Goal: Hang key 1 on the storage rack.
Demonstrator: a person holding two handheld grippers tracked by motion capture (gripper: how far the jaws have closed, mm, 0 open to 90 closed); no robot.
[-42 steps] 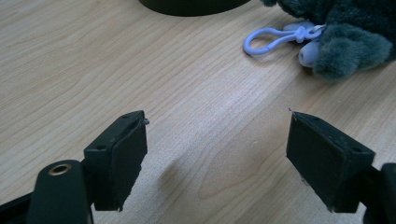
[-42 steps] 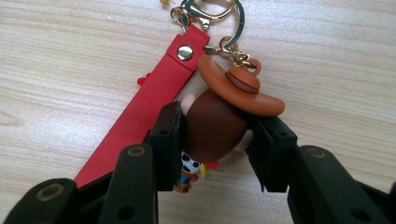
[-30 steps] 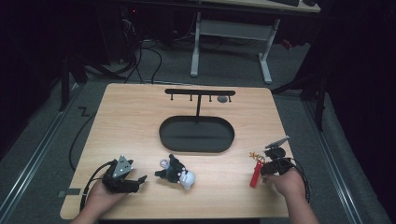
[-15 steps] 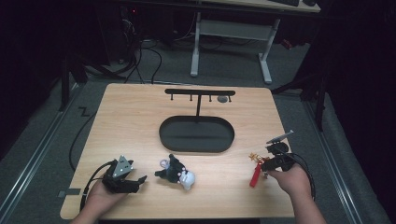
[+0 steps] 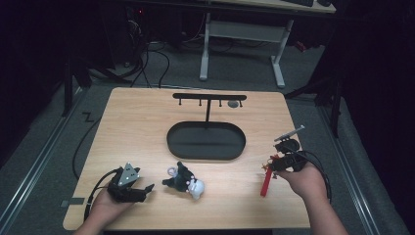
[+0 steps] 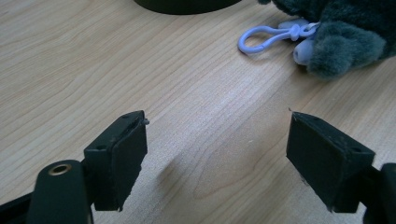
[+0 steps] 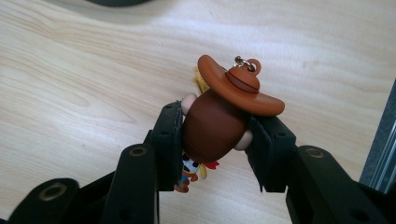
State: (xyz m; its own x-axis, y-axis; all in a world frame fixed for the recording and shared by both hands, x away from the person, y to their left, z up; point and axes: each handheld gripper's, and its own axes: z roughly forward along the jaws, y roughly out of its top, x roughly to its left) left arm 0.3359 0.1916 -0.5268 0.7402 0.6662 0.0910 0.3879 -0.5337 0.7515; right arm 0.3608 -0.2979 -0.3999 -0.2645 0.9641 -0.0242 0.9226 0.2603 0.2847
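The right gripper point(image 7: 215, 135) was clamped on the head of a cowboy figure keychain point(image 7: 219, 116), held above the table's point(image 5: 147, 127) right front area, while the left gripper point(image 6: 215, 154) rested with jaws apart near the plush toy point(image 5: 185, 180).

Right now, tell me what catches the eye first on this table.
The cowboy figure, clamped by its head in the right gripper near the table's right edge. Next the dark plush toy lying at the front middle, and the black hook stand behind the oval tray.
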